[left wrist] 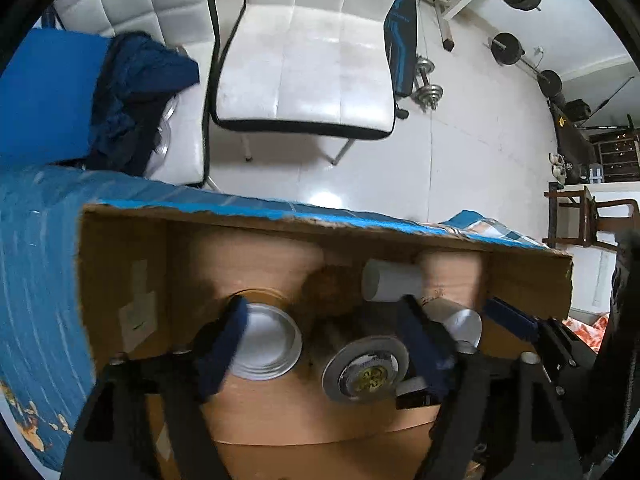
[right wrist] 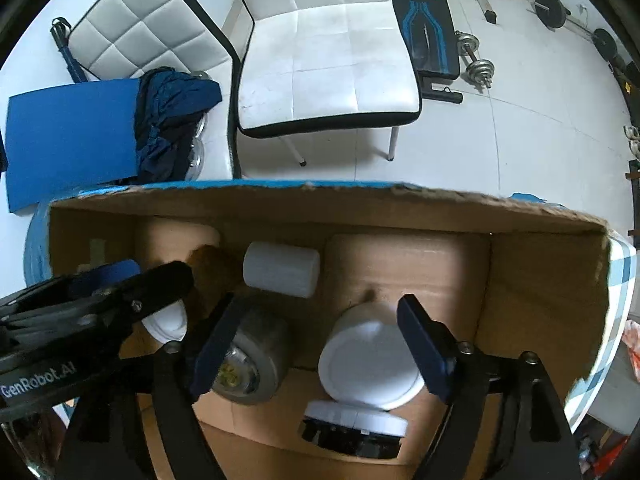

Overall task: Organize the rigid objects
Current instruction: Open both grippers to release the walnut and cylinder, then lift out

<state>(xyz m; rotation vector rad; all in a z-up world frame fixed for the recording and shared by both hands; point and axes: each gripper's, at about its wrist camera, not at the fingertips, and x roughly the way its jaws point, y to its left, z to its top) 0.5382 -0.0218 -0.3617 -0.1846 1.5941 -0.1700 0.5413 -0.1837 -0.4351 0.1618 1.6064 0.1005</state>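
Both grippers sit low over the cardboard box (right wrist: pixel 540 264), fingers pointing down and forward into it, side by side and close.

Risks, my read:
- Your left gripper (left wrist: pixel 320 340) and right gripper (right wrist: pixel 320 344) are crowded. The left one's black frame shows at the right camera's left edge, just beside the right gripper's left finger. Swing either one sideways and they likely clash.
- Right jaws are wide open around the white round jar (right wrist: pixel 370 360), not touching it. It lies on its side, so a closing pinch on the curved wall could squirt it out or roll it into the grey puck light (right wrist: pixel 252 360) beside it.
- The white-and-black disc (right wrist: pixel 354 424) sits touching the jar's near side. Push down and you may trap or tip it.
- Left jaws are wide open too, holding nothing. The puck light and the silver lid (left wrist: pixel 266 346) lie between its fingers; closing here would probably catch both or neither cleanly.
- The white cylinder (right wrist: pixel 282 268) lies on its side further back near the brown lump (right wrist: pixel 212 268); a nudge from a fingertip would likely set it rolling.

The rigid items are all inside the box, on its floor, packed near each other. Box sits on the blue-patterned cloth (left wrist: pixel 36 264).
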